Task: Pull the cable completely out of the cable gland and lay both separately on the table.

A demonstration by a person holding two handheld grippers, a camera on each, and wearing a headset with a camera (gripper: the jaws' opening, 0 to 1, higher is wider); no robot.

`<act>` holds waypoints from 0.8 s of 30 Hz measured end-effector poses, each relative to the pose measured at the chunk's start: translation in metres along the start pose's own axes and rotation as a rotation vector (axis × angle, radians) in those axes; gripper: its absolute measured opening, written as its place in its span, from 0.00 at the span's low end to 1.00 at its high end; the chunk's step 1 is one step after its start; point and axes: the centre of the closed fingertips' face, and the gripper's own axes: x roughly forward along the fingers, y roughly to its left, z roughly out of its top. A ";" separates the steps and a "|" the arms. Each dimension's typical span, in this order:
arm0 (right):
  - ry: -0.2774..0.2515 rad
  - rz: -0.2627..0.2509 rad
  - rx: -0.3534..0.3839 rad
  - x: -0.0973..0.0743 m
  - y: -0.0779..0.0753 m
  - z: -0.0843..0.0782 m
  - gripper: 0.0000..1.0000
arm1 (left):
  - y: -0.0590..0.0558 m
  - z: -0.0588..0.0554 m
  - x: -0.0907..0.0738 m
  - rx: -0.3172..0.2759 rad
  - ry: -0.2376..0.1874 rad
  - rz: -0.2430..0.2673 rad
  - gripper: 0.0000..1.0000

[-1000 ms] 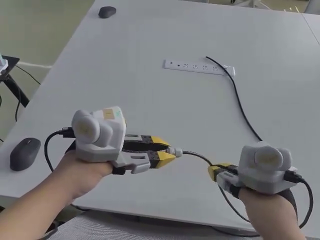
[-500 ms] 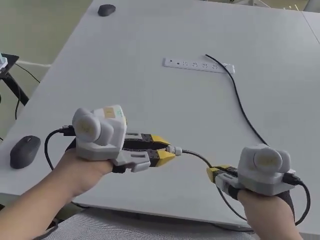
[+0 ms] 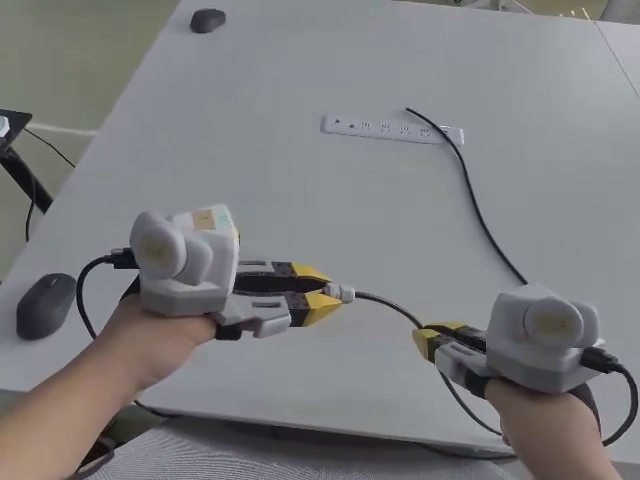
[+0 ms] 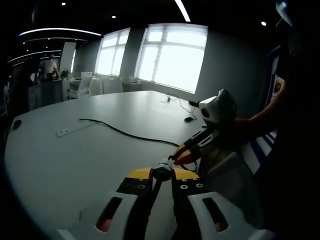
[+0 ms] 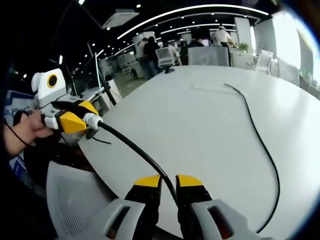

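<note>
The left tongs [image 3: 322, 296] are closed tight on the cable gland [image 3: 343, 293], a small white fitting pinched between their yellow tips with its end poking out ahead of them. It is held in the air above the near part of the pale grey surface [image 3: 300, 190]. The black cable [image 3: 390, 305] is not yet out of the gland. It leaves the gland's free end and sags across to the right tongs [image 3: 428, 342], which sit lower, near the front edge of the surface.

In the right gripper view, the right tongs' jaws are drawn almost together with the cable running between the two yellow tips, so they have hold of it. The two pairs of tongs point toward each other, a short way apart, with the slack stretch of cable between them.

Farther back, a long run of black cable lies on the surface and reaches the white power strip [image 3: 390, 128] (whether it plugs in there cannot be made out). A dark mouse [image 3: 45, 305] rests by the left edge, and a second mouse [image 3: 207, 19] lies at the far corner.
</note>
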 end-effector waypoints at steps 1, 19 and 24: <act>-0.002 0.011 -0.007 -0.001 0.003 0.002 0.09 | 0.000 0.000 0.000 0.000 0.000 0.001 0.15; -0.037 0.100 -0.541 -0.005 0.080 0.055 0.17 | -0.002 -0.002 0.001 0.003 0.008 -0.010 0.15; -0.024 0.095 -0.631 0.000 0.084 0.055 0.13 | -0.004 -0.001 0.001 0.007 0.010 -0.017 0.15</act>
